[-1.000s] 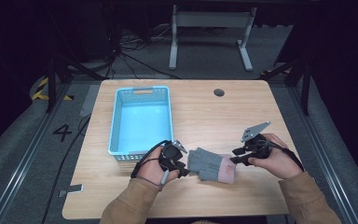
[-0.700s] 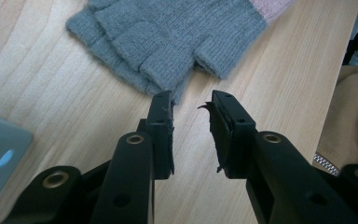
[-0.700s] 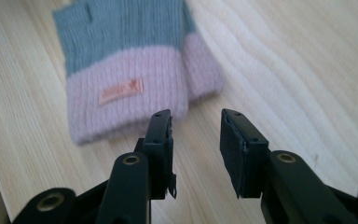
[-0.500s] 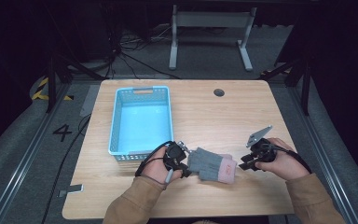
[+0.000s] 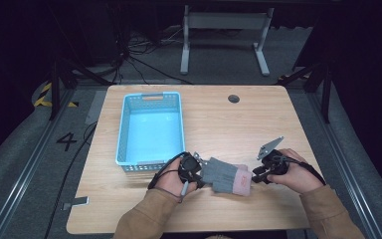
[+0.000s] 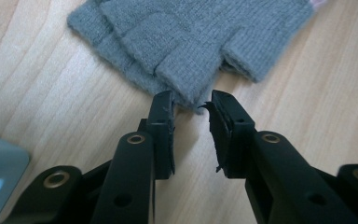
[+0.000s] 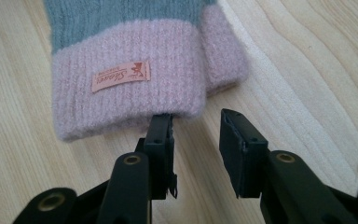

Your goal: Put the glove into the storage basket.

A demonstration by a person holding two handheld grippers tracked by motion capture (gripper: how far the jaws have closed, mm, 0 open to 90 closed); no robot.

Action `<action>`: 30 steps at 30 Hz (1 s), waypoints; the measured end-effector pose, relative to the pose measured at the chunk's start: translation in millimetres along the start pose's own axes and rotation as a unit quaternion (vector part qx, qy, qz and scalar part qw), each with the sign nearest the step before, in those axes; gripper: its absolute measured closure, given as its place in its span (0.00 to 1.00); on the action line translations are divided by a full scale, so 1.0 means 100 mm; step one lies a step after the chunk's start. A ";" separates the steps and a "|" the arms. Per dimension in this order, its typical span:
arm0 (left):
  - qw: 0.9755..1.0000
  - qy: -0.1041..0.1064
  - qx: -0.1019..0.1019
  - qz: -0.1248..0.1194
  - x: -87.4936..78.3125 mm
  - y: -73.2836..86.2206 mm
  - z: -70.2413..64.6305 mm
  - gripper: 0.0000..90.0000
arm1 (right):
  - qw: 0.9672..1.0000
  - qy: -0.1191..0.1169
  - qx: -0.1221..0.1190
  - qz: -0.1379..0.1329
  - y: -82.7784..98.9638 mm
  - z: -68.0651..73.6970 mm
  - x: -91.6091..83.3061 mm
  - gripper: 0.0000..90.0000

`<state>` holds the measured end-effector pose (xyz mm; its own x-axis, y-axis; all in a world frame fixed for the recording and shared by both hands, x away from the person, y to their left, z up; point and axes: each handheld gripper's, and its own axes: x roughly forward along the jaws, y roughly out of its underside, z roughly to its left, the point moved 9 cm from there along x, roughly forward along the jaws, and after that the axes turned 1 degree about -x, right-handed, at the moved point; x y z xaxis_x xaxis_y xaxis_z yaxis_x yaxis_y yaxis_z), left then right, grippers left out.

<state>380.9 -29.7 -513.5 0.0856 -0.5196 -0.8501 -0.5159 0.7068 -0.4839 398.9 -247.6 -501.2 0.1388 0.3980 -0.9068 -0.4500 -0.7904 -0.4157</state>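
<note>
A pair of grey knitted gloves [image 5: 223, 174] with pink cuffs [image 7: 121, 93] lies stacked on the wooden table [image 5: 258, 119], near its front edge. My left gripper [image 5: 201, 172] is at the finger end. Its jaws stand a little apart, and the tip of a grey glove finger [image 6: 191, 42] just reaches the gap in my left gripper [image 6: 191, 105] without being pinched. My right gripper [image 5: 254, 175] is at the cuff end. In the right gripper view my right gripper [image 7: 196, 121] is open, with its left jaw tip against the cuff's edge and bare wood in the gap.
A light blue plastic basket [image 5: 151, 127] stands just beyond the left hand, its near wall close to that gripper. A small round cable hole [image 5: 234, 98] sits at the table's back. The dark floor and a table frame [image 5: 224, 30] lie beyond.
The right hand has slid toward the table's front and now sits lower at the pink cuff. The left hand has sunk slightly at the glove's fingers. The gloves have not moved.
</note>
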 end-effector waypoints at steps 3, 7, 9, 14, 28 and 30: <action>1.000 -0.003 0.001 -0.001 0.03 -0.01 0.00 0.85 | 1.000 0.000 0.001 0.000 0.00 0.00 0.01 0.73; 1.000 -0.005 0.003 -0.002 0.03 -0.02 0.00 0.93 | 1.000 -0.001 -0.005 0.002 -0.02 0.02 0.03 0.76; 1.000 -0.014 0.006 -0.002 0.03 -0.03 0.01 0.96 | 1.000 -0.005 -0.008 0.000 -0.03 0.04 0.03 0.77; 1.000 -0.023 0.012 0.002 0.02 -0.03 0.01 0.99 | 1.000 -0.009 -0.016 -0.001 -0.05 0.06 0.04 0.87; 1.000 -0.012 0.007 -0.022 -0.14 -0.06 -0.09 0.99 | 0.999 0.017 -0.001 -0.042 -0.21 0.02 -0.15 0.97; 1.000 -0.011 0.011 -0.020 -0.16 -0.05 -0.10 0.99 | 0.999 0.021 0.002 -0.050 -0.24 -0.01 -0.15 0.97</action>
<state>373.2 -29.5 -495.2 0.1252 -0.5364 -0.8346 -0.4928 0.6965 -0.5216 408.3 -235.2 -477.4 0.2197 0.4546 -0.8632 -0.4359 -0.7458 -0.5037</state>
